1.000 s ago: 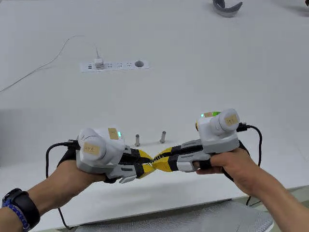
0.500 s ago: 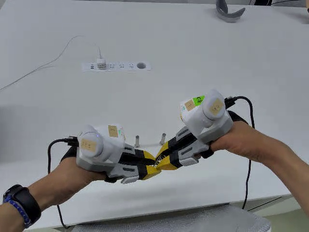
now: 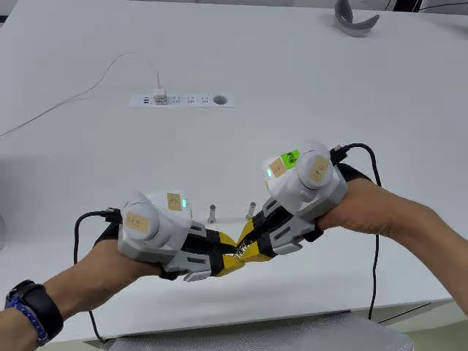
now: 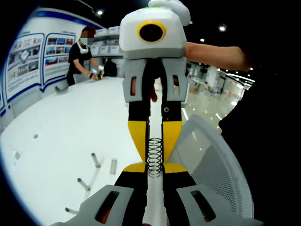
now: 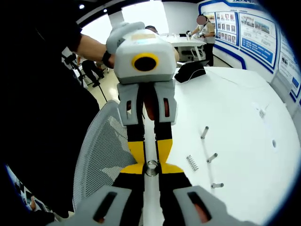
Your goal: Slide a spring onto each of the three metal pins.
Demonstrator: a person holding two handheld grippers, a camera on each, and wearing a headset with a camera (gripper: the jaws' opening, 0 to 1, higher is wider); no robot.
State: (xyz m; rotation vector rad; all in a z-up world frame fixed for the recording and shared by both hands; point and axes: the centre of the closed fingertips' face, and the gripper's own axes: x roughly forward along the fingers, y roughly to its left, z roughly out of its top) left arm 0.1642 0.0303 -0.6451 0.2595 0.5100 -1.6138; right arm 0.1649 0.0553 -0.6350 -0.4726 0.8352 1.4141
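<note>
A small metal spring point(image 4: 154, 157) sits between the meeting tips of both grippers. My left gripper point(image 3: 228, 257) lies level at the table's front edge and is shut on the spring's near end. My right gripper point(image 3: 245, 245) slants down from the right, its yellow fingers point(image 4: 137, 136) closed around the same spring point(image 5: 151, 167), seen end-on there. Two upright pins point(image 3: 212, 213) point(image 3: 251, 210) stand just behind the tips. Three pins point(image 5: 204, 132) point(image 5: 212, 157) point(image 5: 217, 185) lie in a row on the table. A second spring point(image 5: 192, 163) lies loose beside them.
A white power strip point(image 3: 183, 99) with a plugged-in cable lies at the table's middle rear. A grey curved object point(image 3: 357, 14) rests at the far right. A mesh chair back point(image 3: 292, 338) is below the table's front edge. A person point(image 4: 81, 52) stands far behind.
The right gripper has risen at its back end and tipped from level to slanting down-left. Both grippers' tips stayed together on the spring. The left gripper barely moved.
</note>
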